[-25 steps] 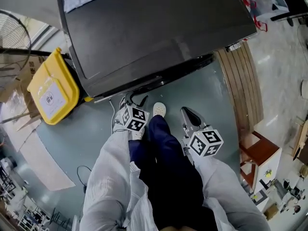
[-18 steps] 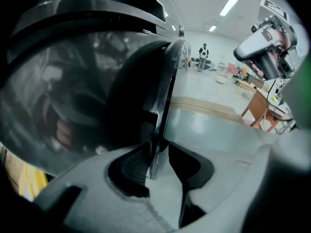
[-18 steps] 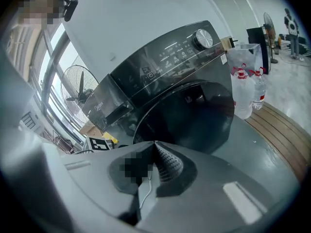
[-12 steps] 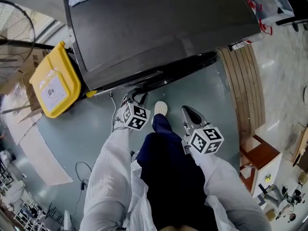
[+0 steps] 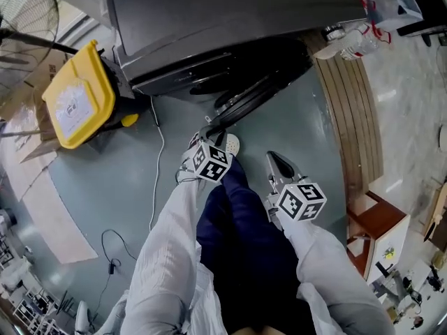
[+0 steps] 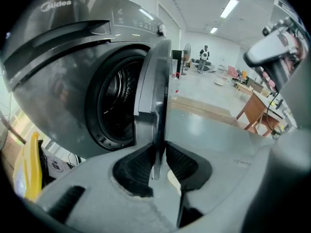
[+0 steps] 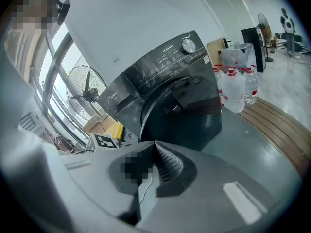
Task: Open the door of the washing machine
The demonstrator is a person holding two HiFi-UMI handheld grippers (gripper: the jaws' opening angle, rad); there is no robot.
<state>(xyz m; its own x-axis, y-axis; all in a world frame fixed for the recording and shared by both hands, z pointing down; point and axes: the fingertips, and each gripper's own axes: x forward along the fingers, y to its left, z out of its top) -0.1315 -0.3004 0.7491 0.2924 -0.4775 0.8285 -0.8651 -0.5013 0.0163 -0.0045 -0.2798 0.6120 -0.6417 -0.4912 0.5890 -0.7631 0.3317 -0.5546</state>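
The dark grey washing machine (image 5: 209,19) stands at the top of the head view, and its round door (image 5: 258,89) hangs partly open. My left gripper (image 5: 209,132) holds the door's free edge. In the left gripper view the door edge (image 6: 154,96) runs down between the two black pads, which are closing on it, with the drum opening (image 6: 114,98) to its left. My right gripper (image 5: 274,160) hangs apart from the machine, beside the person's leg. Seen in its own view, the right gripper (image 7: 154,144) has its pads together on nothing, facing the door (image 7: 184,110).
A yellow bin (image 5: 73,103) stands left of the machine, a floor fan (image 5: 21,12) behind it. A wooden slat platform (image 5: 356,110) with water bottles (image 5: 353,44) lies to the right, a wooden stool (image 5: 374,222) nearer. A cable (image 5: 157,180) trails on the grey floor.
The door has swung out from the machine's front. My left gripper came back toward the person with the door's edge in it. The right gripper drew back a little too.
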